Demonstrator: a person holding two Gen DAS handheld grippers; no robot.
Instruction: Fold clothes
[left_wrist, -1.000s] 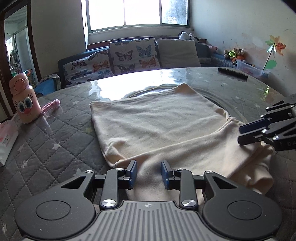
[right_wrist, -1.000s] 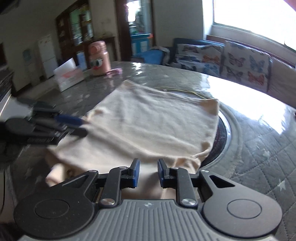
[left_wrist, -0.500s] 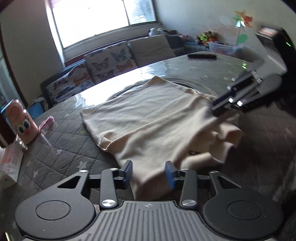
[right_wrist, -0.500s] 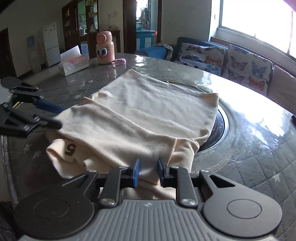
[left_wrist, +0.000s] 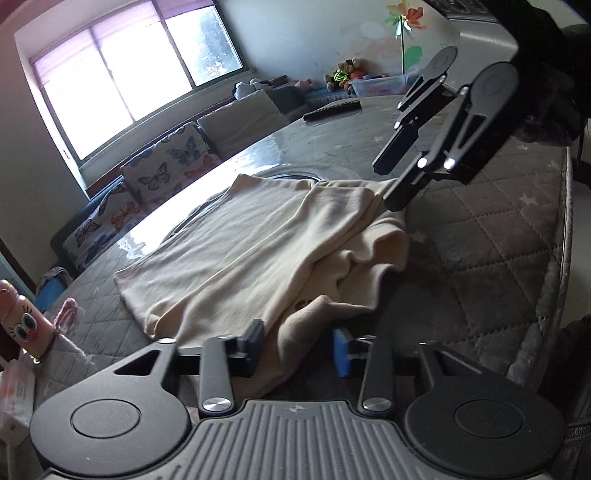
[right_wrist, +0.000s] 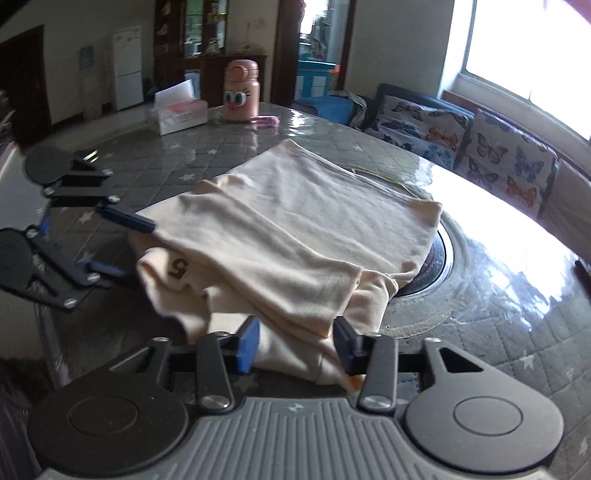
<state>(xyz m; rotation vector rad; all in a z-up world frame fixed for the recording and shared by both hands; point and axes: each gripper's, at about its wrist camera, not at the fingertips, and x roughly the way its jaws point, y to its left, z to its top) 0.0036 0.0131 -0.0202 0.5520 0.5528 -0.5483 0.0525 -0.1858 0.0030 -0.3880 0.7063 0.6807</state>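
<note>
Lying across the middle of the round quilted counter (right_wrist: 229, 147), the cream garment (right_wrist: 295, 221) is partly doubled over itself, its near edge bunched toward six o'clock in both wrist views, probably because a fold has just been laid and the loose layers have not yet been smoothed. A dark printed "5" (right_wrist: 179, 267) shows on the turned-up flap at about nine o'clock in the right view.

Left claw (left_wrist: 297, 345) has just been closing, yet its jaws stand apart with a tongue of fabric between them; the pads do not visibly press it. Right claw (right_wrist: 295, 343) has just been opening, jaws spread around the hem, apparently letting the cloth settle.

Well clear at eleven o'clock in the right view stand the pink cartoon bottle (right_wrist: 242, 92) and tissue box (right_wrist: 179, 110), leaving room to fold.
</note>
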